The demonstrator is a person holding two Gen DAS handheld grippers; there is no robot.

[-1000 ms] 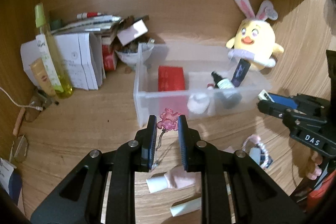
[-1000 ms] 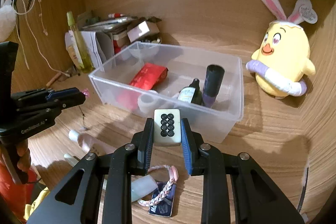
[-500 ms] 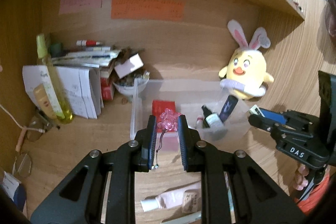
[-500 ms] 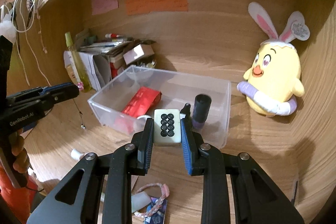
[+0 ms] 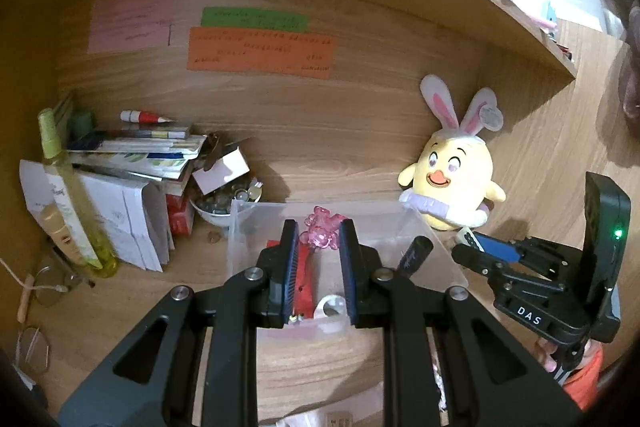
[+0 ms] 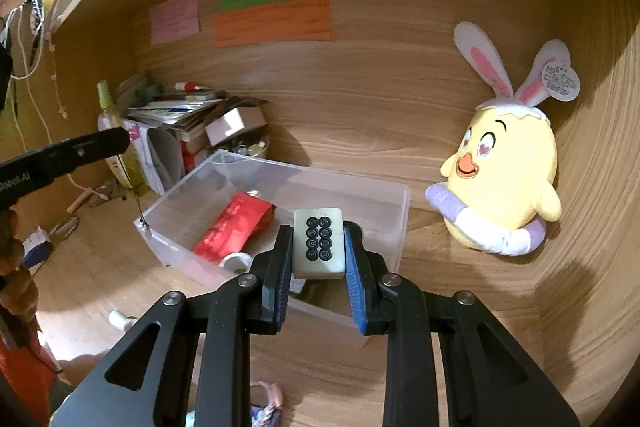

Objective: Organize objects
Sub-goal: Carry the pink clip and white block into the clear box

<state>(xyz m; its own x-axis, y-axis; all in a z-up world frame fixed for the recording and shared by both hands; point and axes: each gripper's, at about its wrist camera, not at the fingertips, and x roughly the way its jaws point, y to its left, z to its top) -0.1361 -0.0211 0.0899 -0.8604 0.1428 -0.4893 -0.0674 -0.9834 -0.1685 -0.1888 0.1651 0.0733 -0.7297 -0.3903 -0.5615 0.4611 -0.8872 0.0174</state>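
Note:
My left gripper [image 5: 319,233] is shut on a pink translucent charm [image 5: 321,232] with a thin dangling chain, held above the clear plastic bin [image 5: 240,239]. My right gripper [image 6: 318,241] is shut on a white mahjong tile [image 6: 319,242] with black circles, held over the near side of the same bin [image 6: 400,223]. Inside the bin lie a red packet [image 6: 234,227], a white tape roll [image 6: 236,261] and a dark tube [image 5: 414,255]. The left gripper shows at the left of the right wrist view [image 6: 120,143], its chain hanging by the bin's left corner.
A yellow bunny-eared plush [image 6: 504,179] leans on the back wall to the right. A pile of papers, books and a small bowl [image 5: 216,205] stands at the back left with a yellow-green bottle [image 5: 68,187]. A braided bracelet [image 6: 268,401] and a tube [image 6: 120,319] lie on the desk in front.
Both grippers have risen and moved forward with their objects. The left one now holds the charm over the bin; the right one holds the tile over the bin's near side.

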